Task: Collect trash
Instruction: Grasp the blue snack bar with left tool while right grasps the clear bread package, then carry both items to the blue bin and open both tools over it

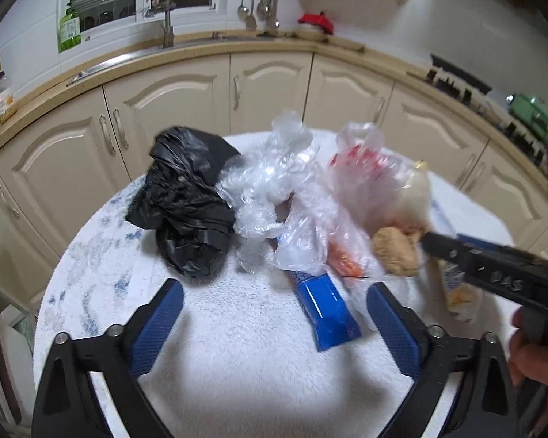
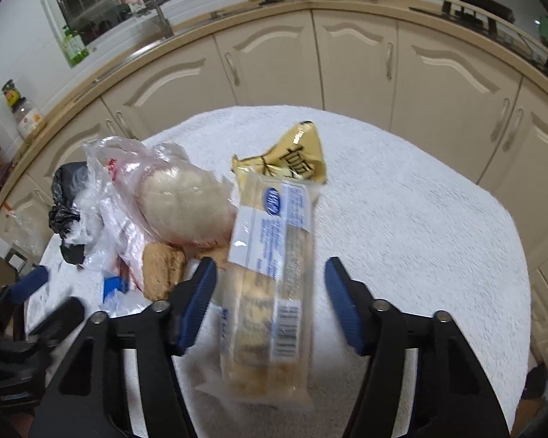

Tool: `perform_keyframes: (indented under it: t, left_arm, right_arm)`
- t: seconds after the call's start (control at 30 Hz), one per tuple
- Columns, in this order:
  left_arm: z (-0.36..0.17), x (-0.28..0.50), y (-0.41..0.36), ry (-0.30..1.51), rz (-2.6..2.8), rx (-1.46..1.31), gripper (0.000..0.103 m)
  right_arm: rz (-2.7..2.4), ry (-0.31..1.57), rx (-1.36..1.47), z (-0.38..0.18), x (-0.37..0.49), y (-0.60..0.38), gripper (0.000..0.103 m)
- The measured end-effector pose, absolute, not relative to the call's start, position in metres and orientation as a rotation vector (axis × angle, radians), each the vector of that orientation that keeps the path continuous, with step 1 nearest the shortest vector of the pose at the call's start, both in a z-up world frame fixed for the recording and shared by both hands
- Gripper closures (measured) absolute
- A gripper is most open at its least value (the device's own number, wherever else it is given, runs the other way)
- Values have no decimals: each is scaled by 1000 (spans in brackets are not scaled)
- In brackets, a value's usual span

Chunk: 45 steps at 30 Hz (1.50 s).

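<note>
Trash lies on a round table under a white towel (image 1: 237, 328). A crumpled black bag (image 1: 186, 200) lies left, clear plastic wrap (image 1: 274, 182) in the middle, and a clear bag with a white bun (image 1: 413, 189) right. A blue wrapper (image 1: 328, 314) lies between my open left gripper (image 1: 274, 292) fingers, ahead of them. My right gripper (image 2: 270, 273) is open around a long clear cracker packet (image 2: 270, 292) lying on the towel (image 2: 420, 237). A yellow wrapper (image 2: 296, 157) lies beyond it. The bun bag (image 2: 179, 204) and a brown biscuit (image 2: 162, 273) sit to its left.
Cream kitchen cabinets (image 1: 274, 87) and a curved counter with a sink tap (image 1: 168, 25) stand behind the table. A stove (image 1: 467, 87) is at the right. The right gripper shows in the left wrist view (image 1: 493, 270), coming in from the right edge.
</note>
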<state>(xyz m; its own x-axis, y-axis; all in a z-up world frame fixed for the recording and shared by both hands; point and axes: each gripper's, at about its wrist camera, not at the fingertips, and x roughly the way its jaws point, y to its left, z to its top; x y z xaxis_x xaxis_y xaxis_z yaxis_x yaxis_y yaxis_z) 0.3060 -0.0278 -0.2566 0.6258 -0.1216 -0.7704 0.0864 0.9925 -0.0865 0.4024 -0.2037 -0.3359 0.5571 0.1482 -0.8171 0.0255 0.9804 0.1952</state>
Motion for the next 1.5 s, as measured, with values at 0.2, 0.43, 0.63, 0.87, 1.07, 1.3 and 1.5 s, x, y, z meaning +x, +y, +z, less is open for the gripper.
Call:
perform_keyframes:
  t: [0.2, 0.43, 0.63, 0.87, 1.07, 1.3, 1.5]
  left_arm:
    - [-277, 342, -40, 948, -82, -73, 21]
    - [-290, 367, -61, 935, -87, -27, 48]
    - [-296, 376, -53, 927, -121, -67, 87]
    - [-300, 380, -52, 923, -139, -19, 82]
    - [-308, 389, -63, 921, -149, -23, 88]
    - [-305, 364, -51, 921, -153, -59, 88]
    - [-298, 334, -40, 902, -140, -60, 88]
  right_arm:
    - [67, 990, 181, -334, 399, -201, 47]
    - [44, 1028, 179, -344, 392, -202, 54]
    - [37, 1017, 153, -346, 398, -198, 67]
    - [57, 1024, 183, -345, 393, -200, 67]
    - [73, 1011, 170, -347, 398, -201, 71]
    - [85, 995, 283, -346, 364, -222, 72]
    - [82, 989, 324, -341, 334, -230, 72]
